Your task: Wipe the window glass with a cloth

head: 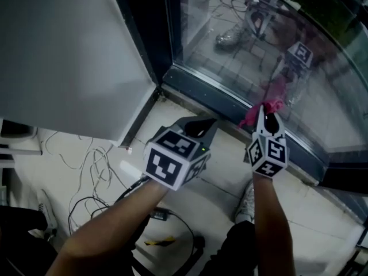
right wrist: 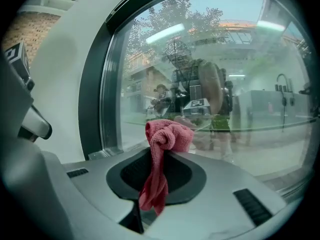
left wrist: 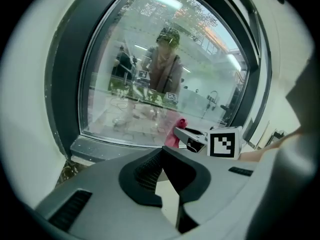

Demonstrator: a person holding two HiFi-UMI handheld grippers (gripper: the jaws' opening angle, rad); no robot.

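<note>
A pale tiled floor (head: 221,180) runs up to a dark window frame (head: 201,88) that carries the window glass (head: 241,45), which fills the upper right of the head view. At far left a grey panel (head: 63,56) stands beside the frame's left edge, with loose cables (head: 92,171) on the floor below it.

The left gripper (head: 198,125) is held over the floor, short of the frame's bottom rail, and points toward the glass. In the left gripper view its jaws (left wrist: 162,169) meet at their tips with nothing between them.

Just to its right, the right gripper (head: 267,122) points at the bottom edge of the glass, above the rail. Its jaws are clamped on a pink cloth (right wrist: 162,151). The cloth's long axis runs along the jaws: a bunched knot sticks out past the tips toward the glass, and a narrow tail hangs back down between the jaws toward the camera. In the head view the cloth (head: 253,115) sits at the lower edge of the pane. Whether it touches the glass cannot be told. The glass reflects both grippers and the person holding them.
</note>
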